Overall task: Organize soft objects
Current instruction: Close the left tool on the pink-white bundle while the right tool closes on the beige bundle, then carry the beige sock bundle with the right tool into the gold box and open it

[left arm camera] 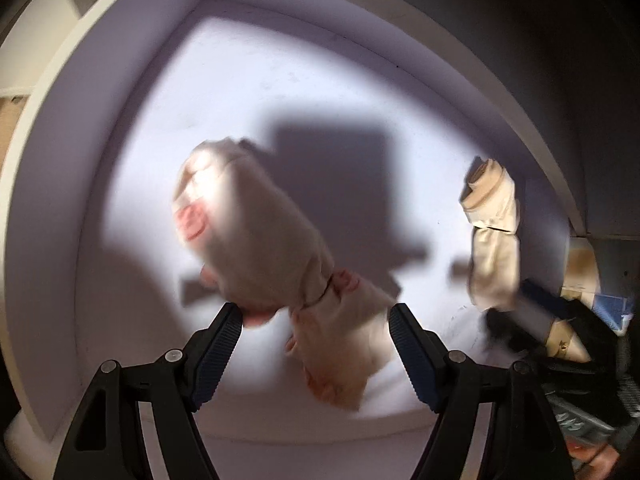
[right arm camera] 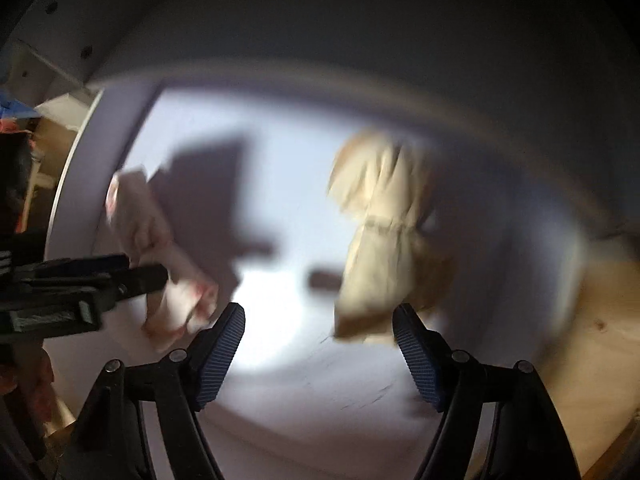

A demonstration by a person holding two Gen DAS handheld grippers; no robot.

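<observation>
The pink-printed cloth roll (left arm camera: 256, 236) lies on the white drawer floor (left arm camera: 320, 92) ahead of my left gripper (left arm camera: 314, 312), its near end reaching in between my left jaws, which stand wide apart and press on nothing. The beige cloth roll (right arm camera: 380, 240) lies ahead of my right gripper (right arm camera: 318, 316), its near end just beyond my right-hand pad; those jaws are wide too and hold nothing. The two rolls lie well apart, side by side. Both are blurred. Shadows of my jaws fall on the floor between them. The drawer wall (left arm camera: 52, 200) curves around outside my left jaws.
</observation>
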